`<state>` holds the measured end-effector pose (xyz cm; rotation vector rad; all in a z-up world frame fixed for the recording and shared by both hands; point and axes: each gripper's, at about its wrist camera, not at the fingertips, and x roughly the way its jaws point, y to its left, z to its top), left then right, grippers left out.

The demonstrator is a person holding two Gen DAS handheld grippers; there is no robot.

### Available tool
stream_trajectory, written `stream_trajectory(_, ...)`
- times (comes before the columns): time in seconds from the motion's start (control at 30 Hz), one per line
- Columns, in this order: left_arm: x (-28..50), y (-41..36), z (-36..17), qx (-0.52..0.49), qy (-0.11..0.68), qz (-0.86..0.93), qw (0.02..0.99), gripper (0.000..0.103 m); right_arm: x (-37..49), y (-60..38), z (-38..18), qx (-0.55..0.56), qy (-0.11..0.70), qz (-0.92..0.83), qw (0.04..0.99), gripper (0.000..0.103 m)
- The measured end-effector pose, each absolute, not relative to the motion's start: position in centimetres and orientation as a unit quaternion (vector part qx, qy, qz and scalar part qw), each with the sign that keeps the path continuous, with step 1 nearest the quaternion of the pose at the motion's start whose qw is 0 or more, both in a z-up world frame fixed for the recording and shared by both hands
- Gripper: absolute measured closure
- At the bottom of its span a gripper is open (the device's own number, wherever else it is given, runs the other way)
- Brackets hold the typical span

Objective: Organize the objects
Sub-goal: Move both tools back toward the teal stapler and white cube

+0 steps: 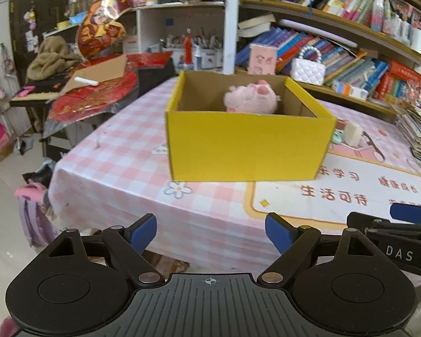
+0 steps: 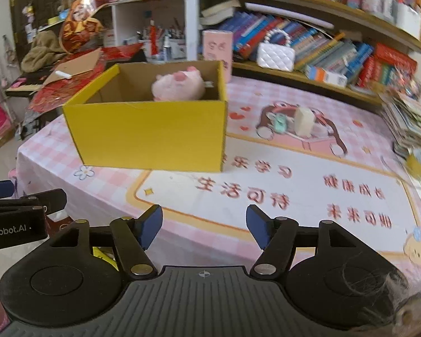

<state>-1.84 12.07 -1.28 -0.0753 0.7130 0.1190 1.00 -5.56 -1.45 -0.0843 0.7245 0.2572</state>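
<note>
While your two tools hang over the near edge, the desk (image 2: pixel 308 174) under its pink checked cloth with a cartoon print takes up most of both views, backed by a bookshelf (image 1: pixel 350 36) packed with books. On it stands an open yellow cardboard box (image 1: pixel 247 146), its brown inside showing. You can see a pink plush pig (image 1: pixel 251 98) lying inside the box, toward its far wall.

Your left tool (image 1: pixel 210 236) has its blue-padded jaws spread wide with nothing between them, only cloth beyond. Your right tool (image 2: pixel 204 226) also stands open and empty, its pads apart over the printed part of the cloth; it shows at the right edge of the left wrist view, just beside the left one.

To the right of the box, apart from it, a cream-coloured block (image 2: pixel 303 123) stands upright on the cloth, with a small mint-green item (image 2: pixel 279 123) just beside it; what that item is you cannot tell. A yellow tape roll (image 2: pixel 420 165) sits near the desk's right edge, blurred.
</note>
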Motion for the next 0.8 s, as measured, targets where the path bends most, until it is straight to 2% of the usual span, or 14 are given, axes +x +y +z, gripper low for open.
stream_trajectory(0.23, -1.2, 9.7, -1.7, -0.018, 0.357, 0.007, 0.934, 0.015, 0.2, -7.6, -1.8, -0.026, 0.365, 0.087, 0.927, 0.034)
stream_trajectory(0.8, 1.1, 3.1, -2.2, 0.01, 0.369, -0.093, 0.925, 0.014, -0.2, -13.7, -2.1, -0.002, 0.377, -0.01, 0.926, 0.033)
